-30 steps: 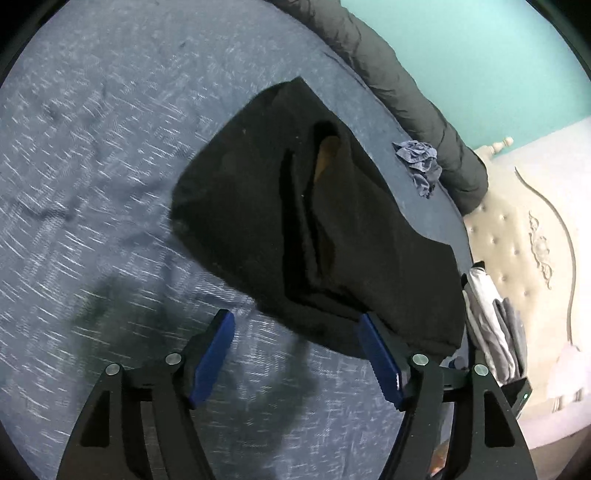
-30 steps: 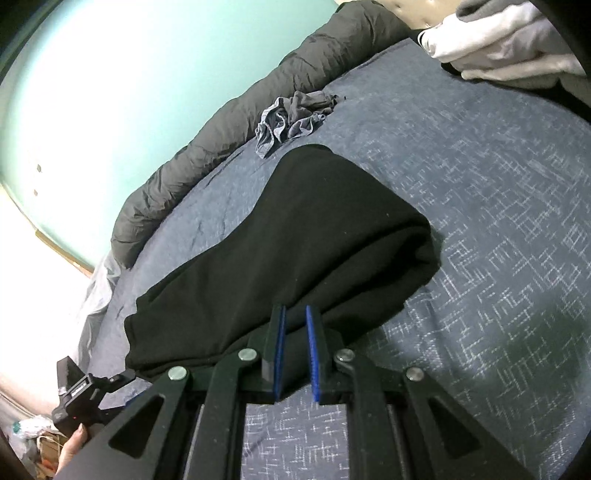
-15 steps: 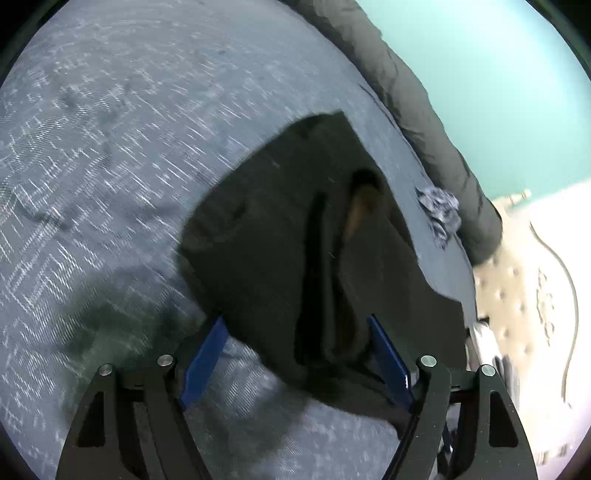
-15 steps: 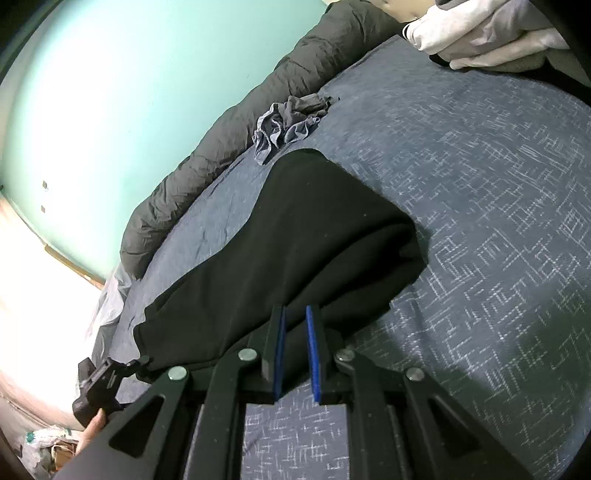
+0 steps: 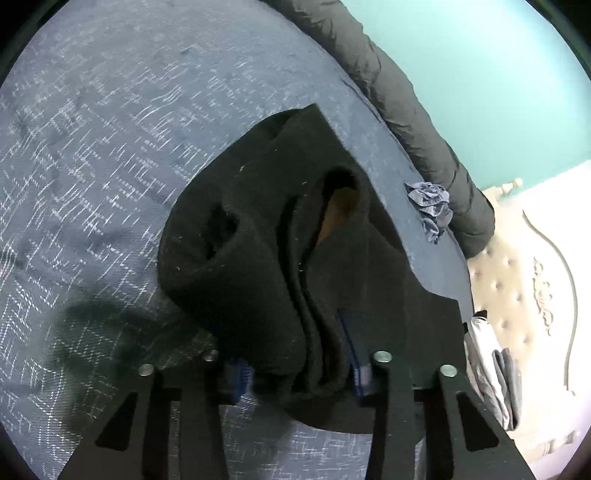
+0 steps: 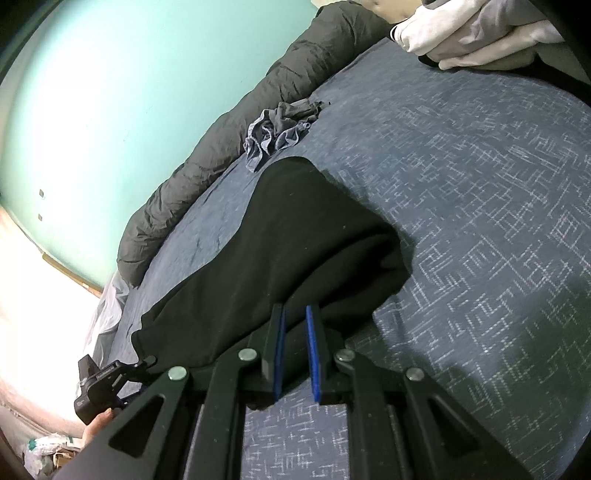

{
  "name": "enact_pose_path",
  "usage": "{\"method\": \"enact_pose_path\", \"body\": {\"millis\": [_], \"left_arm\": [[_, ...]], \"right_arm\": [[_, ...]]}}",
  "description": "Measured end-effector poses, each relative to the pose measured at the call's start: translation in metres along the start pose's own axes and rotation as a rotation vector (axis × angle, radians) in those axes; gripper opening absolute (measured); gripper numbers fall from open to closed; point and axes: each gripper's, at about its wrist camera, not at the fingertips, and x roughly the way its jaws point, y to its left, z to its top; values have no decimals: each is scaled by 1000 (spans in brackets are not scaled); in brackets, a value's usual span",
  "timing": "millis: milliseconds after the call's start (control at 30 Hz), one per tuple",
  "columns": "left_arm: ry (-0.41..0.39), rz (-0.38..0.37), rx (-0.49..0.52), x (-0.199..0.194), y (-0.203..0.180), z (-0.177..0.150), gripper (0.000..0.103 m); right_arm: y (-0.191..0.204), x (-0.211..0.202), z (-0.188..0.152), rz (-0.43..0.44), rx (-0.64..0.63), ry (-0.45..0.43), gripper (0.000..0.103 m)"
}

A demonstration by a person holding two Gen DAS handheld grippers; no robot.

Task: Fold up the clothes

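Right, the black garment (image 5: 266, 258) lies bunched across the blue patterned bed (image 5: 92, 147), and both tools are on its near edge. The left hand-held gripper (image 5: 295, 365) has a thick roll of the black cloth between its blue pads (image 5: 240, 376) and its jaws are closing on it; the folds stack up in several layers right in the gap and hide most of both pads. In the right wrist view, the right hand-held gripper (image 6: 295, 354) is nearly closed, pinching a thin edge of the same garment (image 6: 295, 243), which runs up and away from it toward the bed's far edge.

Along that far edge lies a long dark grey rolled duvet (image 6: 229, 147) against the teal wall (image 6: 110, 92). Just beside the duvet, near the garment's far tip, sits a small crumpled grey-blue cloth (image 6: 277, 129). At the head of the bed, a pile of white and grey clothes (image 6: 480, 33) rests in the corner, and in the left view a cream tufted headboard (image 5: 517, 277) rises behind it. Low at the left of the right view, the other tool's camera block (image 6: 96, 387) shows, with a bit of the person's hand (image 6: 98, 424) under it.
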Motion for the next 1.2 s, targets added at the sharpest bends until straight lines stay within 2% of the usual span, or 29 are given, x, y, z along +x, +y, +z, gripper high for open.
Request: {"method": "enact_pose_path", "body": {"millis": [267,533,700,833,1000,1033,1067,1100,1200], "left_arm": [[-43,-45,104,-19,-45,6,32],[-32,-138,281,-22,-151,1,31],[32,-176,394,12,-218,-34,31],[163,-152,532,77,-262,-96,31],[290,-38,650,130,-266,-146,36],[304,-29,661,136,-266,-151,43],[305,-48,651,132,-268,-149,54],[305,-67,643,128,-269,-145,57],[278,-88,673,104,-279,-138,58]], "right_arm": [[-6,-4,4,0,12,-16,11],[-22,-14,9,3,57,-37,11],[-38,-22,15,-4,95,-51,11],[-47,-31,20,-16,102,-62,11],[-49,-34,25,-11,98,-70,11],[-49,-33,25,-10,98,-69,11],[-49,-32,25,-8,97,-68,11],[-49,-31,25,-6,97,-66,11],[-46,-30,25,0,94,-66,11]]}}
